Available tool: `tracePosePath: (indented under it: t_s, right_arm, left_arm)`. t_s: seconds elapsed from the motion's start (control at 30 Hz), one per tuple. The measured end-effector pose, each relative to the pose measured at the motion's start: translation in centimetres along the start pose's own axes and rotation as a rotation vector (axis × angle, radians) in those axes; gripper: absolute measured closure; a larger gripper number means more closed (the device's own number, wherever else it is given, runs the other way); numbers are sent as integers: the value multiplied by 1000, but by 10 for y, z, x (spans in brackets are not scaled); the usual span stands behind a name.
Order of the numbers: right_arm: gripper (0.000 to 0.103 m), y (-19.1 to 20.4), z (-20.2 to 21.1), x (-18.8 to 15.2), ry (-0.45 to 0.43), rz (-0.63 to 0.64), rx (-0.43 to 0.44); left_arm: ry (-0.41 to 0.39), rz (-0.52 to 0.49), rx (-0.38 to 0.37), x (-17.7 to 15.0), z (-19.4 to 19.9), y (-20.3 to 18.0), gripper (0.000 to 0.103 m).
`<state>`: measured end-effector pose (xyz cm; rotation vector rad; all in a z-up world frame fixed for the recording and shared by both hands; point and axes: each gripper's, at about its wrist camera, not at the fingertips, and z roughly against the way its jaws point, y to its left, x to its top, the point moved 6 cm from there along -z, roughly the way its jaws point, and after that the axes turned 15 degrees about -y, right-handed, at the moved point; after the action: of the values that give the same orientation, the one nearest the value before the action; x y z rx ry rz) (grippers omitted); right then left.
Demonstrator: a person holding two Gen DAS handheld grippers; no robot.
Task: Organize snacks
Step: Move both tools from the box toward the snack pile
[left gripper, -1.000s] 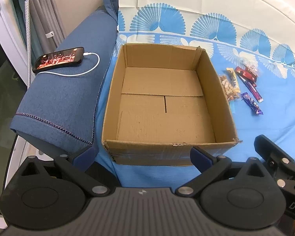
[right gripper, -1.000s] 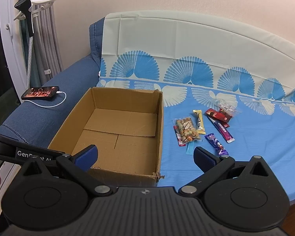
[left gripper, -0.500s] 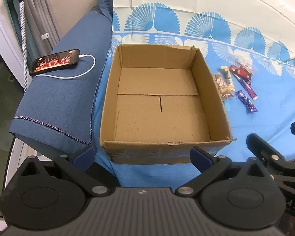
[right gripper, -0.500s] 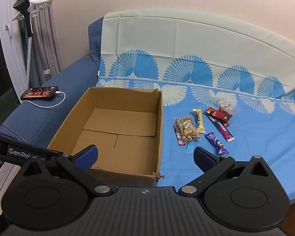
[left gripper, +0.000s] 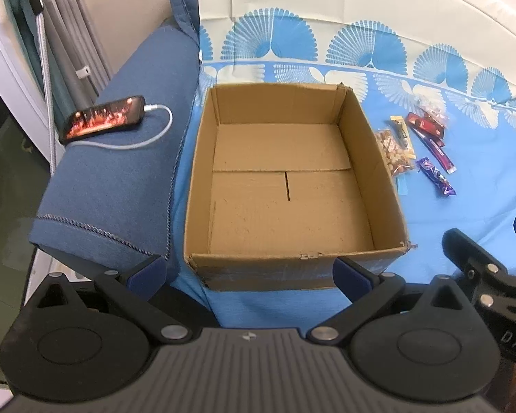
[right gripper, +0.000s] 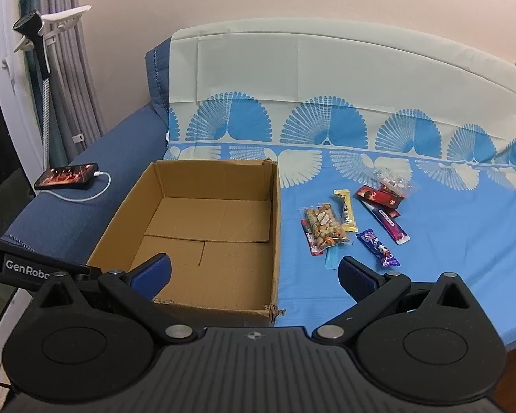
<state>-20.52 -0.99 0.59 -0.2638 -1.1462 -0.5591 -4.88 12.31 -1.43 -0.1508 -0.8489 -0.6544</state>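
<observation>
1. Since the earlier frames the left view has crept forward a little, so the box (left gripper: 292,186) sits slightly lower in the frame; the snacks have not shifted.
2. At the upper left of the left view, a phone (left gripper: 104,119) with a lit screen lies on the blue sofa arm (left gripper: 113,179), a white cable (left gripper: 144,139) plugged into it.
3. At centre, the open cardboard box is empty and rests on the blue patterned sheet (left gripper: 464,179), just beside the sofa arm.
4. Left gripper (left gripper: 247,272): its fingers are spread wide and hold nothing, low in the frame before the box's near wall.
5. Right of the box, the snacks lie in a loose cluster on the sheet: a nut bag (right gripper: 323,229) nearest the box, a yellow bar (right gripper: 345,210), a red pack (right gripper: 378,196), a clear candy bag (right gripper: 394,182), a purple stick (right gripper: 388,223) and a purple bar (right gripper: 378,247).
6. Right gripper (right gripper: 254,273): fingers wide apart and empty, one over the box's near corner, the other just short of the snacks.
</observation>
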Motion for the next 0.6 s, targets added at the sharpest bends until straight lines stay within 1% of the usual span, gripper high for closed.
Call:
tracePosePath:
  t_s: [0.17,0.3,0.33,0.43,0.47,0.6]
  right_arm:
    - [0,-13,5,10,-6,-52,-11]
    - [0,-30,7,21,-13,-90,-39]
    - [0,-34,8,24,-15,-94,-47]
    - [0,-46,8,33,-31,-95,-70]
    - [0,-50,8,34,-37,-94,-79]
    - [0,-66,0,33,-28,-98,-119]
  left_arm:
    - [-26,-19,18,20,19,0,0]
    - [-23,-5,2,47,41,0,0]
    - [-40,-1,0,58,50,0,0]
    - [-128,-9,14,90,77,-1,0]
    - [-149,-7,7,100,86,-2,0]
    - [-183,23,-47,128,107,-9,0]
